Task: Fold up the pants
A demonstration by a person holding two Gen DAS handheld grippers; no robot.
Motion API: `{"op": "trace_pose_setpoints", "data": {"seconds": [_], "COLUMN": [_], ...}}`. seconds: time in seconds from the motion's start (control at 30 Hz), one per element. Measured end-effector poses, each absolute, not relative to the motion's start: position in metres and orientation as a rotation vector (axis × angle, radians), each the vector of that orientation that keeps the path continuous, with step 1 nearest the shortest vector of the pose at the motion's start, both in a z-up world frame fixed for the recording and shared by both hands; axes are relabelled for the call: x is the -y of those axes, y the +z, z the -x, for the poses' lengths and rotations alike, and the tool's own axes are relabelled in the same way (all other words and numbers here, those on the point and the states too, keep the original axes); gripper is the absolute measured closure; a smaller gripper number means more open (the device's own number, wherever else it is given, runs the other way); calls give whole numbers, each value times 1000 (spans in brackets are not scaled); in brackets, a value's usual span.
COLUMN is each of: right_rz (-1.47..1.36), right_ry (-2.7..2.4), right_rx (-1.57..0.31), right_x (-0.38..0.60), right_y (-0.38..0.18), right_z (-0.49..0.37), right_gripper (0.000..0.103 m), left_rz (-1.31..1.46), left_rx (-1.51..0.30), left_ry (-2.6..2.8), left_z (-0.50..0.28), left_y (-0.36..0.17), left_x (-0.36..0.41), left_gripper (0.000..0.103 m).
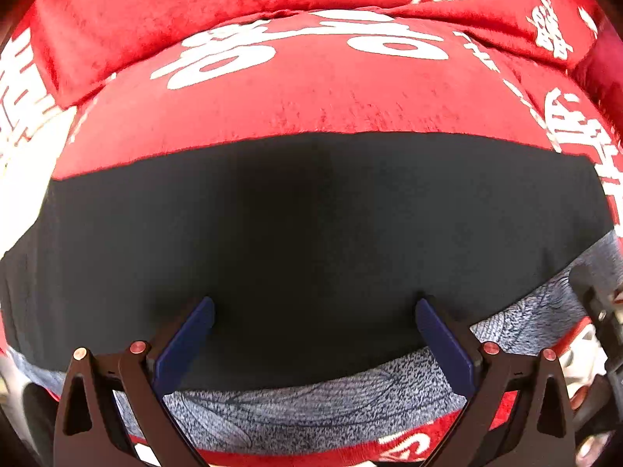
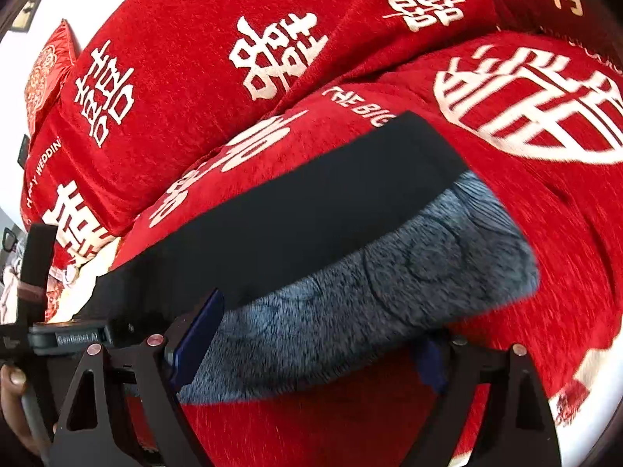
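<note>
The black pants [image 1: 311, 225] lie folded into a long flat band on a red bedspread [image 1: 311, 93]. A grey fleecy inner layer [image 1: 311, 401] shows along their near edge. My left gripper [image 1: 315, 334] is open just above the near edge, jaws wide and empty. In the right wrist view the pants [image 2: 292, 210] run diagonally with the grey lining [image 2: 370, 292] folded out. My right gripper [image 2: 311, 346] is open, its jaws either side of the grey edge. The left gripper [image 2: 58, 334] shows at the lower left of that view.
Red pillows with white characters [image 2: 233, 58] lie along the far side of the bed. A smaller red patterned cushion [image 2: 43, 78] is at the far left. The right gripper's body shows at the right edge of the left wrist view [image 1: 599, 311].
</note>
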State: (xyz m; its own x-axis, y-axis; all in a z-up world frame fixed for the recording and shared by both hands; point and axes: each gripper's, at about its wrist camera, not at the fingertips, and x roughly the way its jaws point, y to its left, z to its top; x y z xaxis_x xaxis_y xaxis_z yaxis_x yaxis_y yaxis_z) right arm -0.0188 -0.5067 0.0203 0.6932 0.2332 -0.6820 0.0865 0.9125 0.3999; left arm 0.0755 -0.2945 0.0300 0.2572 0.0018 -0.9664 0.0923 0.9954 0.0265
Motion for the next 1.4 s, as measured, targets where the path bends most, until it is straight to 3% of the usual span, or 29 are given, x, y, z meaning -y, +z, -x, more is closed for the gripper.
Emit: {"op": "trace_pose_setpoints", "data": {"seconds": [0.07, 0.13, 0.17, 0.2, 0.3, 0.4, 0.57, 0.7, 0.77, 1.0, 1.2, 1.4], "right_rz": [-418, -422, -437, -459, -456, -333, -227, -126, -82, 170, 446, 714], "right_ry": [70, 46, 30, 29, 38, 10, 1, 4, 1, 19, 59, 130], "right_rx": [-799, -809, -827, -844, -810, -771, -716, -688, -691, -621, -553, -568], "right_x": [505, 511, 515, 519, 515, 491, 456, 419, 398, 311, 215, 136], "right_y": [21, 23, 23, 24, 38, 61, 101, 120, 125, 145, 128, 71], "right_z": [12, 9, 5, 1, 5, 12, 15, 13, 10, 28, 38, 45], "right_gripper": [21, 42, 67, 78, 85, 85, 85, 85, 85, 85, 86, 86], "left_rz": [-88, -66, -71, -82, -139, -162, 69, -55, -66, 229, 312, 397], "left_rx": [-1323, -1345, -1347, -1344, -1293, -1288, -1298, -1403, -1365, -1295, -1273, -1283], "left_ry": [-50, -26, -19, -12, -4, -45, -42, 13, -37, -15, 51, 93], "left_z": [-81, -88, -90, -91, -86, -86, -100, -104, -99, -99, -77, -51], "left_y": [28, 26, 26, 25, 25, 29, 58, 34, 34, 69, 75, 59], "left_x": [299, 299, 299, 301, 307, 306, 246, 226, 223, 126, 37, -20], "left_gripper": [0, 0, 0, 0, 0, 0, 0, 0, 0, 0, 0, 0]}}
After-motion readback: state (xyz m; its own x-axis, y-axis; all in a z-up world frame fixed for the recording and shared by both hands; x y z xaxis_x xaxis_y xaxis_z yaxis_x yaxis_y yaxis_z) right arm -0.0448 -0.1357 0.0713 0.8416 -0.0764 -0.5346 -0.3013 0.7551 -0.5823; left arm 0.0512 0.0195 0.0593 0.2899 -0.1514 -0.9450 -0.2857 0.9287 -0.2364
